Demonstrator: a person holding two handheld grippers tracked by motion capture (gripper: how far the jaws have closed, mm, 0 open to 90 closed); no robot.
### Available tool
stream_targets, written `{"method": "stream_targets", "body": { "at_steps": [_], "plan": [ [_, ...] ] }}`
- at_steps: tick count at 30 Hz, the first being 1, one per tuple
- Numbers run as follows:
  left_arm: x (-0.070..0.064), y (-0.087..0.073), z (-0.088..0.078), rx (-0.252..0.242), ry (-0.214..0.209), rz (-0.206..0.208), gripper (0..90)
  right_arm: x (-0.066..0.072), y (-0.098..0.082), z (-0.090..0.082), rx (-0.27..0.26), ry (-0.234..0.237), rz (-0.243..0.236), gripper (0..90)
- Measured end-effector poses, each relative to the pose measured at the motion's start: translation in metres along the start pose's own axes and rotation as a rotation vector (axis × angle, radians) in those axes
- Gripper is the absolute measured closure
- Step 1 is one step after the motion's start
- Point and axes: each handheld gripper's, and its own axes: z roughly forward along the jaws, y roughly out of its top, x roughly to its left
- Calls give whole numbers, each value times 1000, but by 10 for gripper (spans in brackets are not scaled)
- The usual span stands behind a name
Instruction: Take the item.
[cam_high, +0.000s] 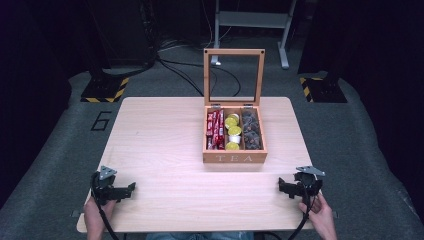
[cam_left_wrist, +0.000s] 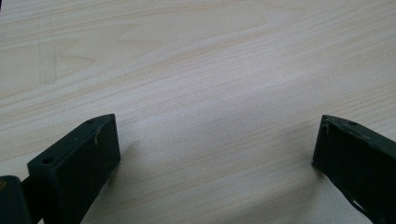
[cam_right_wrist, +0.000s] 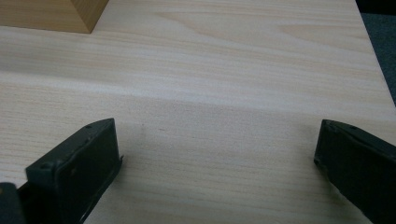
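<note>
A pale wooden table (cam_high: 165, 150) fills the middle of the high view, and right of its centre stands a wooden tea box (cam_high: 234, 157) with "TEA" on its front wall and its glass-paned lid (cam_high: 234, 76) raised upright at the back. The box has three compartments: red packets (cam_high: 215, 130) in the left one, yellow-topped round capsules (cam_high: 232, 131) in the middle one, dark wrapped pieces (cam_high: 251, 131) in the right one. At the lower left of the frame the left gripper (cam_high: 131, 188) sits low over the table near its front edge, held by the left hand (cam_high: 93, 216); at the lower right the right gripper (cam_high: 281, 186) is held by the right hand (cam_high: 320, 217). Both are well apart from the box. In each gripper view the two black fingers (cam_left_wrist: 79, 163) stand wide apart over bare wood with nothing between them, and a corner of the box shows at the upper left of the right gripper view.
</note>
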Motion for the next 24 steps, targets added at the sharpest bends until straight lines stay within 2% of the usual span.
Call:
{"method": "stream_targets", "body": {
  "at_steps": [5, 8, 12, 14, 20, 24],
  "plan": [
    [1, 0, 0, 2, -5, -1, 3, 0, 0, 0, 0, 1, -2, 0],
    [1, 0, 0, 1, -7, 1, 3, -2, 1, 1, -1, 20, -20, 0],
    [1, 1, 0, 8, 4, -7, 3, -10, 3, 3, 7, 87, -95, 0],
    [0, 1, 2, -7, 13, -15, 3, -12, 4, 4, -1, 91, -98, 0],
    [2, 1, 1, -6, 1, 0, 3, -13, 4, 3, 5, 93, -91, 0],
    [1, 1, 1, -2, 5, -5, 3, -14, 5, 4, 7, 98, -105, 0]
  ]
}}
